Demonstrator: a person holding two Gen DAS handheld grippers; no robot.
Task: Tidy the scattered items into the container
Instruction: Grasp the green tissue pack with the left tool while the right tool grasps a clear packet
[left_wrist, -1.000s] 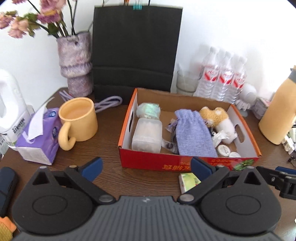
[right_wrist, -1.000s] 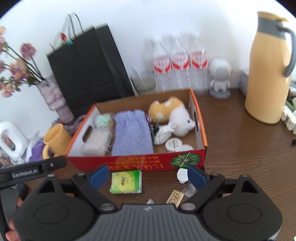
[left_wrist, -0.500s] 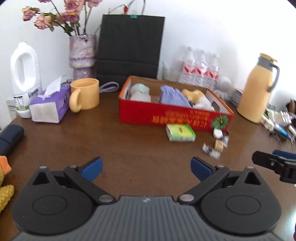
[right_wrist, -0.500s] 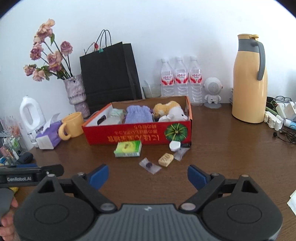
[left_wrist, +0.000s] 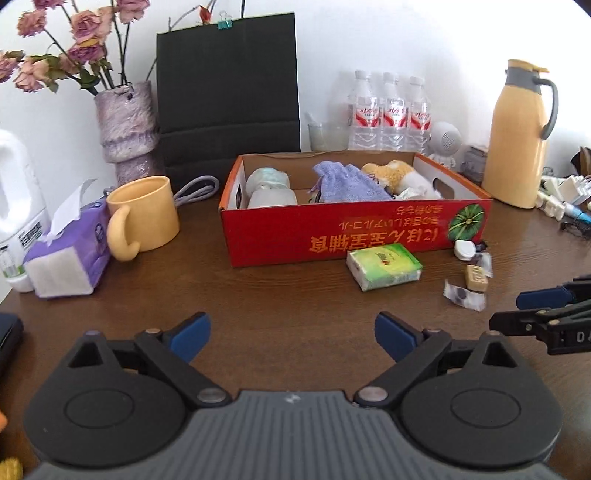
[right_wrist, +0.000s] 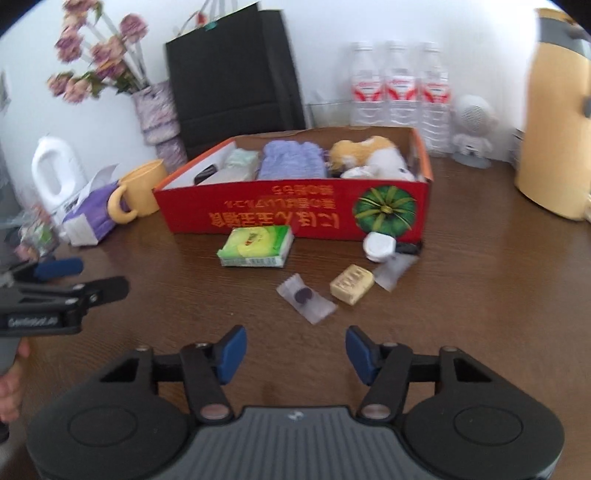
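Observation:
A red cardboard box (left_wrist: 354, 236) (right_wrist: 295, 218) holds a purple pouch (left_wrist: 347, 182), a plush toy (right_wrist: 365, 153) and small packets. Loose on the table in front of it lie a green tissue pack (left_wrist: 384, 266) (right_wrist: 256, 246), a clear wrapper with a dark sweet (right_wrist: 306, 297), a tan wrapped bar (right_wrist: 351, 284) and a white round lid (right_wrist: 378, 247). My right gripper (right_wrist: 293, 352) hovers just short of the clear wrapper; its jaws are closing with nothing between them. My left gripper (left_wrist: 291, 338) stands open over bare table, well short of the tissue pack.
A yellow mug (left_wrist: 144, 214), a purple tissue box (left_wrist: 70, 258), a vase of flowers (left_wrist: 125, 129) and a white jug stand left of the box. Behind it are a black paper bag (left_wrist: 227, 92) and water bottles (left_wrist: 391, 110). A yellow thermos (left_wrist: 517, 136) stands right.
Both grippers have sunk and pulled back from above the box to low over the table. The right gripper's jaws have narrowed.

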